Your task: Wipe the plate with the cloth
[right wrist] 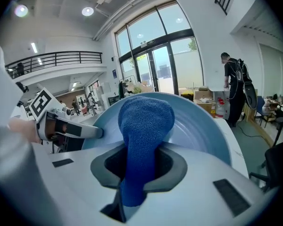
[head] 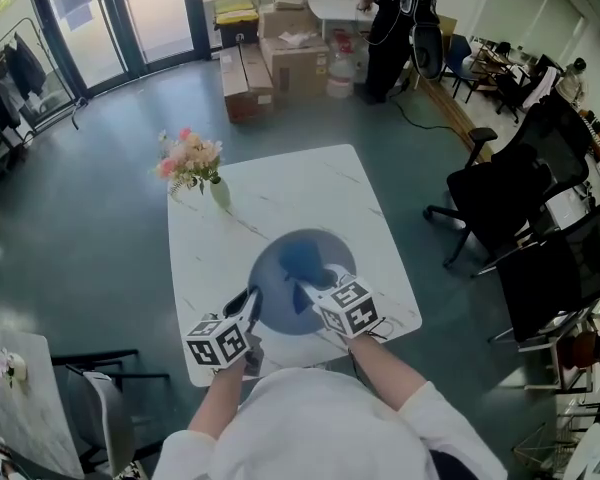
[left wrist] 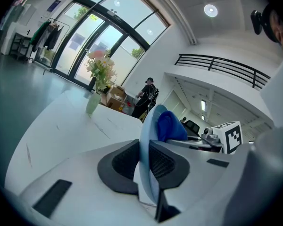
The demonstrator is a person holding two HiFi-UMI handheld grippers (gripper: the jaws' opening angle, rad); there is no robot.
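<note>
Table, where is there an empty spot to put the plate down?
The far right of the table, right of the vase and beyond the plate, is bare. The near edge is crowded: left gripper holds the plate, right gripper the cloth.

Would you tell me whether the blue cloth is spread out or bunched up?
Bunched up: the cloth is a thick wad pinched in the right gripper, its end against the plate.

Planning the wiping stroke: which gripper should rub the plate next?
Right. The right gripper is shut on the blue cloth, which lies against the plate; the left gripper only clamps the plate's rim.
</note>
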